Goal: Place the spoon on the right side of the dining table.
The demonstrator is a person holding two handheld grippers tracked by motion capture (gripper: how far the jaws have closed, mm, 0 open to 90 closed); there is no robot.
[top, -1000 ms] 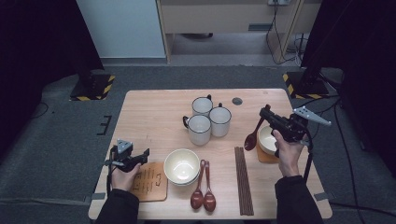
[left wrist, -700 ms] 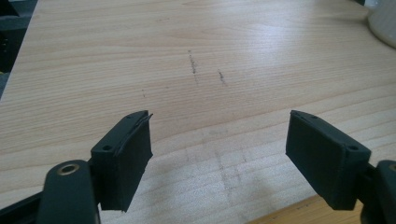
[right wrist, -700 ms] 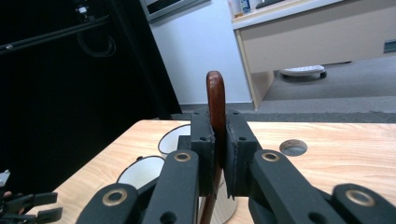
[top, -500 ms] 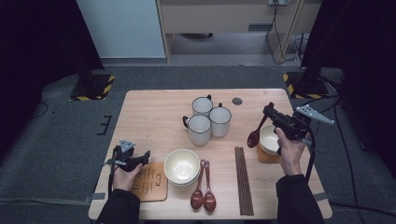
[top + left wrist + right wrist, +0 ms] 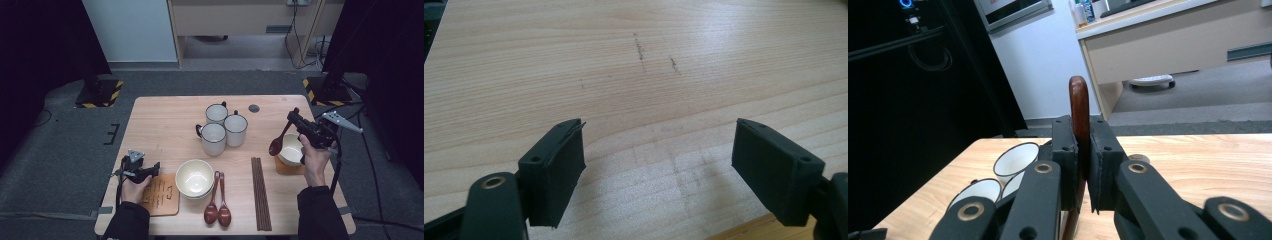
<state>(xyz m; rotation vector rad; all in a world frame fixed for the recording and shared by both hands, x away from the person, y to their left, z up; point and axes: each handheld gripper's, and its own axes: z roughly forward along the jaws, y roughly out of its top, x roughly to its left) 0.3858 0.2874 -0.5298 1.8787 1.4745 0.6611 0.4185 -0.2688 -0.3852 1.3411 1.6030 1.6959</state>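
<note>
My right gripper (image 5: pixel 295 120) hovers over the table's right side, shut on the handle of a dark wooden spoon (image 5: pixel 276 145). The spoon hangs slanted, its bowl just left of a small white bowl (image 5: pixel 291 150) on a wooden coaster (image 5: pixel 286 168). In the right gripper view the spoon handle (image 5: pixel 1079 100) sticks up between the closed jaws of the right gripper (image 5: pixel 1082 150). My left gripper (image 5: pixel 152 167) rests low at the table's front left, beside a wooden board (image 5: pixel 161 196). In the left gripper view the left gripper (image 5: pixel 659 145) stands open over bare tabletop, nothing between its jaws.
Three white mugs (image 5: pixel 216 136) cluster at the table's middle. A cream bowl (image 5: pixel 194 177) sits near the front, with two wooden spoons (image 5: pixel 218 211) and several dark chopsticks (image 5: pixel 260 192) to its right. A small dark disc (image 5: pixel 254 108) lies at the back.
</note>
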